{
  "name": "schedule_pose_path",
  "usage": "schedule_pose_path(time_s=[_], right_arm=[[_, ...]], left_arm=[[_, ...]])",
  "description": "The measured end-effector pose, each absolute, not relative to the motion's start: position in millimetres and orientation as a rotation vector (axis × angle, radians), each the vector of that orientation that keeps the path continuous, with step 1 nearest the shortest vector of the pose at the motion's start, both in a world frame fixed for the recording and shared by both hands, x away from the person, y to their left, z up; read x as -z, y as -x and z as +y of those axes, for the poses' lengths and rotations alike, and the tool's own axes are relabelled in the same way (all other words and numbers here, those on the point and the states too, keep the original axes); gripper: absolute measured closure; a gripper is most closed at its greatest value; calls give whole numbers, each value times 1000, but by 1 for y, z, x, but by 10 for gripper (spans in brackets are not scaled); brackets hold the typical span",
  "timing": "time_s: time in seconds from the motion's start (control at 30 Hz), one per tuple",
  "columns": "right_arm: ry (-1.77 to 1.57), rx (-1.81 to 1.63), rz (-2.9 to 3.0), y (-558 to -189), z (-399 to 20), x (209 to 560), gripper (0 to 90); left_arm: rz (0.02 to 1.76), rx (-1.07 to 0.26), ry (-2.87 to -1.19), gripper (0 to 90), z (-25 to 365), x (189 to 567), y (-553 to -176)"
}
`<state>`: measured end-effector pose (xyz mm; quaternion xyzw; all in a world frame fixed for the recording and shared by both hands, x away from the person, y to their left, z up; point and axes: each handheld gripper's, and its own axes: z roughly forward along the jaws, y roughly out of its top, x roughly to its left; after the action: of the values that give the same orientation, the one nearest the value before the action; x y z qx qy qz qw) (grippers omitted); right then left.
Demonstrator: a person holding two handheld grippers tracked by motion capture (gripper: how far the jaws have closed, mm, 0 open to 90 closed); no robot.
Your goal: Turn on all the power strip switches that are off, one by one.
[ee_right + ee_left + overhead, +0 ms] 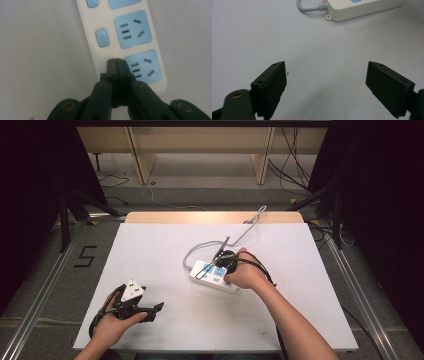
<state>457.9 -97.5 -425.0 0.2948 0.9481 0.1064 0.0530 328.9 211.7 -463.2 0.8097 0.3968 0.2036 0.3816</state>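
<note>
Right gripper view: right gripper [116, 60] jaws closed together over the power strip [130, 37]; left gripper [327, 82] jaws wide, empty.

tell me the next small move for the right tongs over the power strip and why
Probably press the right tongs straight down. Their jaws are shut together, with the tip at the power strip's last socket, where the nearest switch button would sit. The left tongs rest open, well apart from the strip.
</note>
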Motion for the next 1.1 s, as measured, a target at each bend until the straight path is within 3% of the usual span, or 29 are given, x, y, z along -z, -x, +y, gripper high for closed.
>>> schedule_pose_path(time_s=[1.1], right_arm=[[-885, -273, 2857, -455, -92, 428, 900]], left_arm=[[1005, -522, -2074, 169, 211, 463, -328]])
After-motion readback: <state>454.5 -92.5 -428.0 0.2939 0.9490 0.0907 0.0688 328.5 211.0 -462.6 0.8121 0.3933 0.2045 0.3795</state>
